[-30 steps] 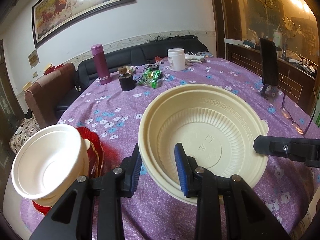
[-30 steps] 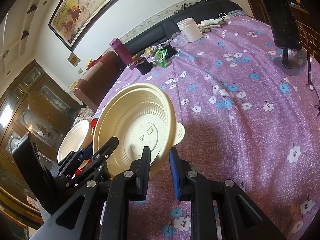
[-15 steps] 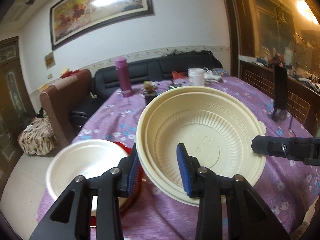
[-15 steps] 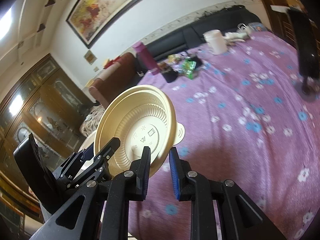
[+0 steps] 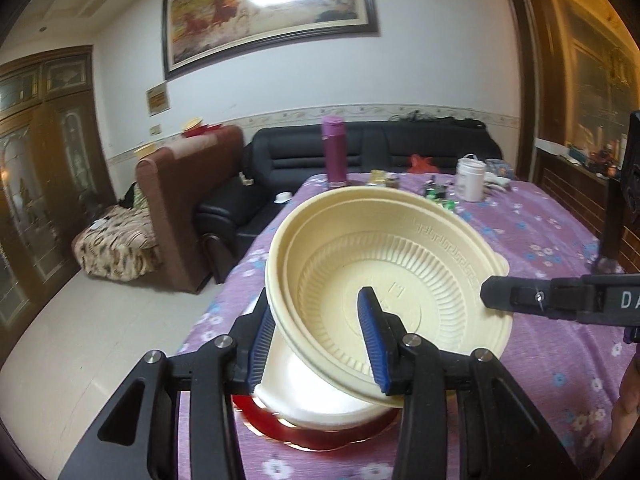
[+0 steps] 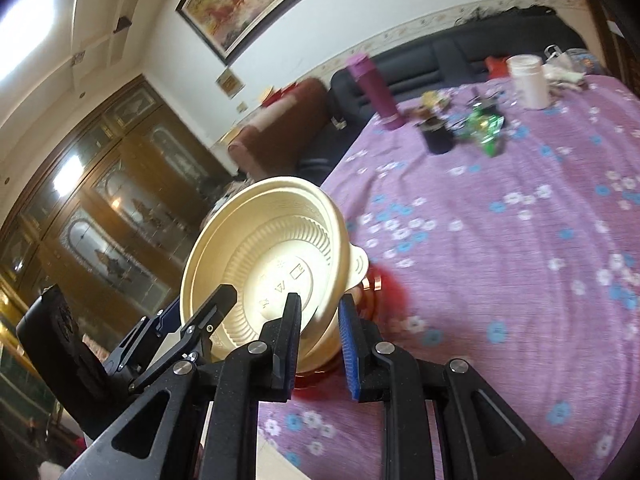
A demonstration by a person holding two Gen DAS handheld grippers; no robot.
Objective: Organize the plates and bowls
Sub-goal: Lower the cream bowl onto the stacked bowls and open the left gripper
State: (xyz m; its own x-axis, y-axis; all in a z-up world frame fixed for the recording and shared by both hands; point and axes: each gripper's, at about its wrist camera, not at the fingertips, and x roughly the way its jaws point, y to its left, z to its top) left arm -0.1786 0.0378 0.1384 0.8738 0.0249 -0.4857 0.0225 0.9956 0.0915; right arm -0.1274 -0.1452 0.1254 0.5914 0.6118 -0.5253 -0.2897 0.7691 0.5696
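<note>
A large cream plastic bowl point(image 5: 400, 280) is held tilted above the table's near left corner. My left gripper point(image 5: 316, 340) is shut on its near rim. My right gripper point(image 6: 320, 328) is shut on the opposite rim, and its finger point(image 5: 520, 294) shows in the left wrist view. The same bowl point(image 6: 264, 268) shows its underside in the right wrist view. Right under it sits a white bowl point(image 5: 320, 388) on a red plate point(image 5: 320, 434). The red plate's edge point(image 6: 374, 280) peeks out past the bowl.
The table has a purple flowered cloth point(image 5: 540, 232). At its far end stand a magenta flask point(image 5: 335, 152), a white jar point(image 5: 472, 180), a dark cup point(image 6: 438, 140) and green wrappers point(image 6: 486, 124). A phone stand point(image 5: 616, 216) is at right. Sofas point(image 5: 360, 156) lie beyond; the floor point(image 5: 100, 320) is at left.
Both grippers have carried the cream bowl left toward the table's corner. It now hangs directly over the white bowl and red plate, covering most of them.
</note>
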